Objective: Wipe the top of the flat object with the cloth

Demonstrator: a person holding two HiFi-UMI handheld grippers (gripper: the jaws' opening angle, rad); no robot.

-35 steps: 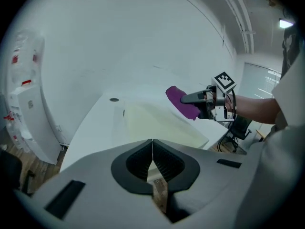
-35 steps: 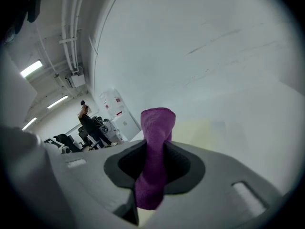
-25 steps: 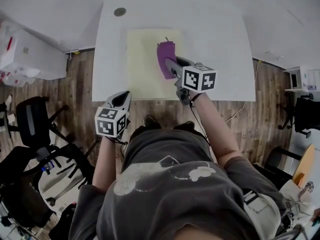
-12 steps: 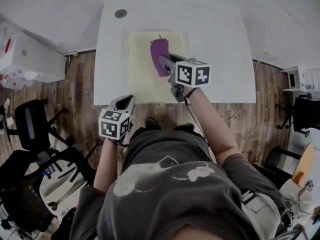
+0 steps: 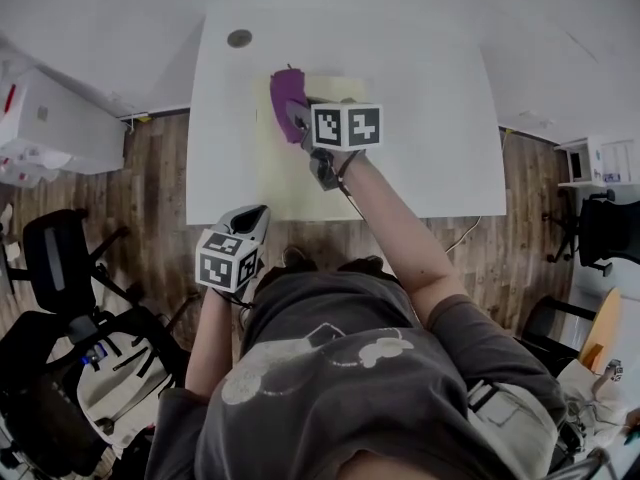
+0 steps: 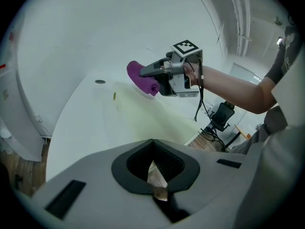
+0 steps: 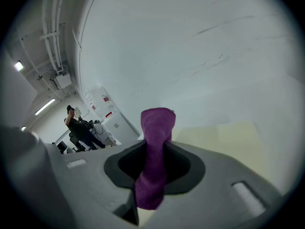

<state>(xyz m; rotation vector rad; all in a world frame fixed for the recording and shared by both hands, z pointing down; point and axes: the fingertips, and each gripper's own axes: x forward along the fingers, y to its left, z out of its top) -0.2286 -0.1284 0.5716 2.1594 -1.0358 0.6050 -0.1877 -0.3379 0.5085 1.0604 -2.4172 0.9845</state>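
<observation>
The right hand-held gripper [image 5: 297,118] is clamped on the purple cloth [image 5: 283,96] at the far left corner of the yellow mat [image 5: 300,183] on the table [image 5: 430,118]. The left hand-held gripper [image 5: 254,214], jaws together and empty, hangs off the table's near edge.

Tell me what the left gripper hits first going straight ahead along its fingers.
Likely the white table near its front edge, then the pale yellow sheet; how high the left gripper rides is unclear. The right gripper holding the purple cloth sits farther along.

Right arm stretched forward — right claw [image 5: 296,118] clamped on the cloth [image 5: 282,90]; left claw [image 5: 251,215] closed, near the body.
</observation>
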